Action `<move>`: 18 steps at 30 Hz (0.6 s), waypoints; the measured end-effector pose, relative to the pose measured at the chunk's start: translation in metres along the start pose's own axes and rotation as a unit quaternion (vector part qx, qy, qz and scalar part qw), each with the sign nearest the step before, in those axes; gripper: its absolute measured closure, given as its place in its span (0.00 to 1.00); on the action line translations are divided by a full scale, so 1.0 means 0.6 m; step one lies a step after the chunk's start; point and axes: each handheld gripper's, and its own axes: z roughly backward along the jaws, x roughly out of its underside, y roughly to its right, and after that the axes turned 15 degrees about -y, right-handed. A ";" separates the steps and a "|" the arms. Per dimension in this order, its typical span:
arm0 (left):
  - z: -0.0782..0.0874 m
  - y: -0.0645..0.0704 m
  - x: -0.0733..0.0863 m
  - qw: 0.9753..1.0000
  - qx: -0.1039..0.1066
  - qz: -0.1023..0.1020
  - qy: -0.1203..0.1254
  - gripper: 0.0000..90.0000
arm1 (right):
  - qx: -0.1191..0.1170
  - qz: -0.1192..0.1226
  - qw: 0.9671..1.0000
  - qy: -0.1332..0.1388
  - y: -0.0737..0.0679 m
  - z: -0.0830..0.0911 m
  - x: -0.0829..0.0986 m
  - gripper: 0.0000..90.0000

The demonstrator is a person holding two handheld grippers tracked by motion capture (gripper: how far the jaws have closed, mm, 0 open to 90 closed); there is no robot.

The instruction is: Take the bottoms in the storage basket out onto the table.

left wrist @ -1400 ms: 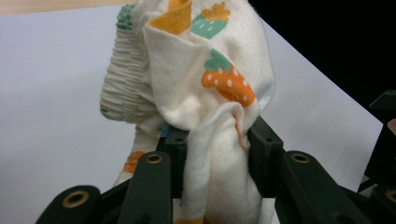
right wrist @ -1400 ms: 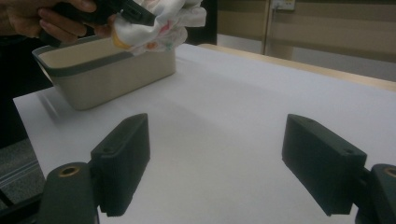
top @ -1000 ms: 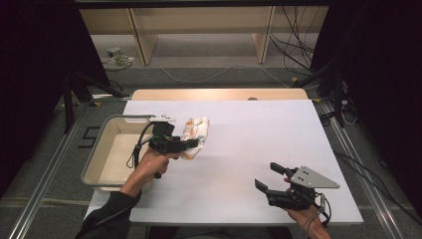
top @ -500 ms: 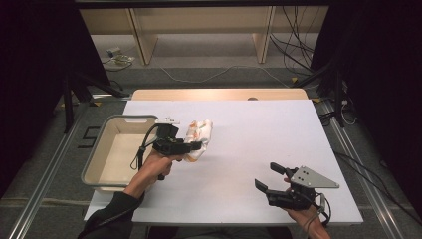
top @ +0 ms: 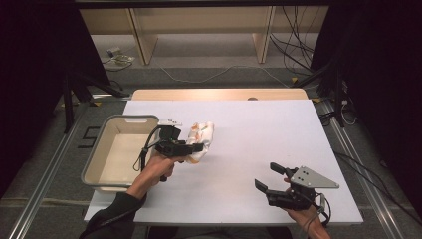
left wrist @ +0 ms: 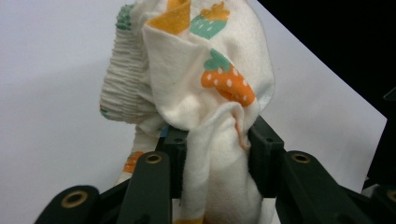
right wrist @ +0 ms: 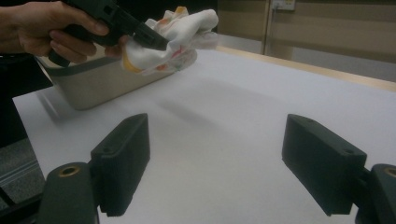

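A white cloth (left wrist: 205, 88) printed with orange and green strawberries is pinched between the black jaws of my left gripper (left wrist: 217, 158). In the high view the cloth (top: 201, 137) hangs just above the white table, right of the bin, with the left gripper (top: 191, 148) shut on it. The right gripper view shows the cloth (right wrist: 173, 35) lifted clear of the tabletop, beside the bin's wall. My right gripper (top: 271, 179) rests near the table's front right edge, its jaws wide apart with nothing between them (right wrist: 219, 163).
A beige rectangular bin (top: 99, 164) with a grey rim sits at the table's left edge, its inside bare. The white table (top: 259, 129) stretches out to the right and back. Wooden shelving and cables lie beyond the far edge.
My left gripper has carried the cloth a little toward the left and nearer the bin. The right gripper has stayed still.
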 end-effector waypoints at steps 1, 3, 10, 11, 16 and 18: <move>-0.001 -0.001 0.000 1.000 -0.001 -0.002 -0.003 0.73 | 0.000 0.000 1.000 0.000 0.000 0.000 0.000 0.27; -0.004 -0.001 0.001 1.000 -0.002 0.000 -0.001 0.73 | 0.000 0.000 1.000 0.000 0.000 0.000 0.000 0.27; -0.014 -0.002 0.003 1.000 -0.001 0.002 -0.005 0.72 | -0.001 0.000 1.000 0.001 0.000 0.000 0.000 0.27; -0.016 -0.002 0.004 1.000 -0.001 0.003 -0.006 0.72 | -0.001 0.000 1.000 0.000 0.000 0.000 0.000 0.27; -0.021 -0.003 0.005 1.000 -0.001 0.003 -0.012 0.72 | -0.001 0.000 1.000 0.001 0.000 0.000 0.000 0.27; -0.024 -0.003 0.006 1.000 -0.002 0.002 -0.013 0.72 | -0.001 0.000 1.000 0.001 0.000 0.000 0.000 0.27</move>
